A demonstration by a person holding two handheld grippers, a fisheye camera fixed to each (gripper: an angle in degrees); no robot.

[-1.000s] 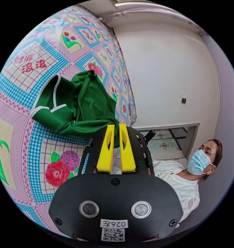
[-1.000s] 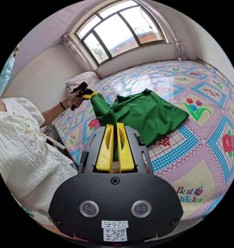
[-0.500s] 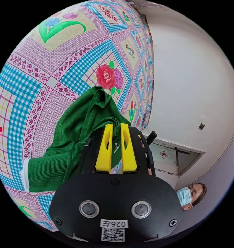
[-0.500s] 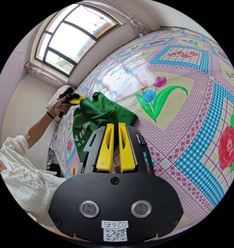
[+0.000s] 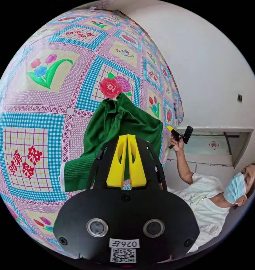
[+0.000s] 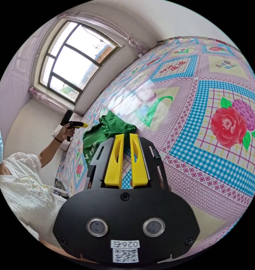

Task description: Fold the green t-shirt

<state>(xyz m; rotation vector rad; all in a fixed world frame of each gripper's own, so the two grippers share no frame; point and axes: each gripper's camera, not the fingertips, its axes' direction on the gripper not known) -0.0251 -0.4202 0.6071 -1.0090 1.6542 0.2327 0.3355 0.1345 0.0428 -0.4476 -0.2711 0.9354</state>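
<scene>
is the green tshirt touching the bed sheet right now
Touching: the left gripper view shows the green t-shirt lying crumpled directly on the bed sheet.

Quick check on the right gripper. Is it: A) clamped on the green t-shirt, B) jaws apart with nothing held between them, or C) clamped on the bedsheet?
B: in the right gripper view the right gripper has a gap between its jaws, the bedsheet shows through it, and the green t-shirt lies beyond the tips.
</scene>
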